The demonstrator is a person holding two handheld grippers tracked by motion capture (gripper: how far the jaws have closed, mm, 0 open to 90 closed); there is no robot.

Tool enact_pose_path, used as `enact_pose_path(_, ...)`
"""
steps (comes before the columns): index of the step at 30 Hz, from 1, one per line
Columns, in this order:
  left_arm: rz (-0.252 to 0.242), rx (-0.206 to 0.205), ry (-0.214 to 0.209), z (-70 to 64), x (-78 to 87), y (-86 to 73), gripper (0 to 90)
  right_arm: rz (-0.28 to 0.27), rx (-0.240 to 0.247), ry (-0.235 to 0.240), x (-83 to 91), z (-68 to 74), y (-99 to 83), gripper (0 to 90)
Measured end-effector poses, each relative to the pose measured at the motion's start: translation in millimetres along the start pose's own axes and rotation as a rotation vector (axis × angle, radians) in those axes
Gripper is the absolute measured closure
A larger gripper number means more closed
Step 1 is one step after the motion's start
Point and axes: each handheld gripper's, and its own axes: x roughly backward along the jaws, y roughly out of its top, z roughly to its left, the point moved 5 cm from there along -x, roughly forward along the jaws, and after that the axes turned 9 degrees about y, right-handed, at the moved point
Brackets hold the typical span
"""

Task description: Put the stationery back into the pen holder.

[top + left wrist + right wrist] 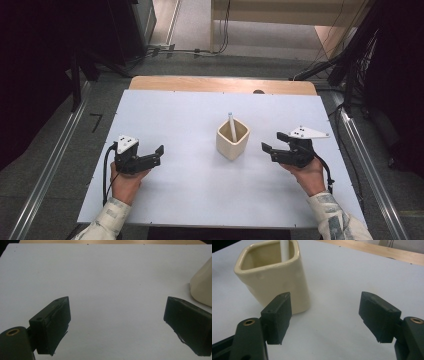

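Cup: cream square-mouthed cup (233, 140) is standing upright on the white tabletop (200, 180), a little right of middle, nearer the far edge than the near one.
Contents: a white stick (232, 126) is leaning inside the cup, its top poking above the rim toward the far edge; what it is cannot be told.
Left tool: left tool (159, 154) is sitting near the left edge, jaws gaping wide, nothing between them; well apart from the cup.
Right tool: right tool (272, 143) is hovering just right of the cup, jaws spread wide and gripping nothing; in the right gripper view the cup (274, 272) is showing just beyond one jaw.
Cut off: in the left gripper view the cup (203, 285) is running off the right border.
Writing: none readable on the cup.
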Motion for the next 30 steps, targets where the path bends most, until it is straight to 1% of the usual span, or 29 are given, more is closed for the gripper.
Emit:
enact_pose_path(5, -0.006, 0.001, -0.002, 1.7, 5.0, -1.0, 7.9, 0.006, -0.004, -0.029, 6.6, -5.4, -6.9, 24.7)
enact_pose_path(6, -0.006, 0.001, -0.002, 1.7, 5.0, -1.0, 7.9, 0.006, -0.004, -0.029, 6.6, -5.4, -6.9, 24.7)
enact_pose_path(12, -0.011, 0.004, -0.003, 3.4, 11.0, -3.2, 7.9, 0.026, -0.022, -0.075, 17.5, -15.2, -20.6, 24.7)
enact_pose_path(16, -0.011, 0.002, -0.001, 3.9, 13.3, -4.3, 7.9, 0.024, -0.042, -0.097, 25.0, -19.8, -26.7, 24.7)
enact_pose_path(17, -0.010, 0.000, -0.001, 4.1, 13.7, -4.7, 7.9, 0.024, -0.041, -0.104, 26.9, -21.1, -28.0, 24.7)
enact_pose_path(22, -0.002, -0.005, 0.005, 4.8, 15.4, -7.9, 7.9, 0.039, -0.061, -0.142, 35.8, -27.0, -37.9, 24.7)
enact_pose_path(24, -0.002, -0.006, 0.007, 5.0, 16.2, -8.8, 7.9, 0.042, -0.054, -0.164, 39.8, -29.0, -41.9, 24.7)
enact_pose_path(27, -0.006, -0.005, 0.013, 5.3, 17.8, -9.5, 8.0, 0.042, -0.058, -0.181, 45.0, -31.0, -45.8, 24.7)
enact_pose_path(30, -0.005, -0.006, 0.012, 5.4, 18.6, -10.9, 8.0, 0.035, -0.067, -0.186, 50.3, -32.3, -49.0, 24.7)
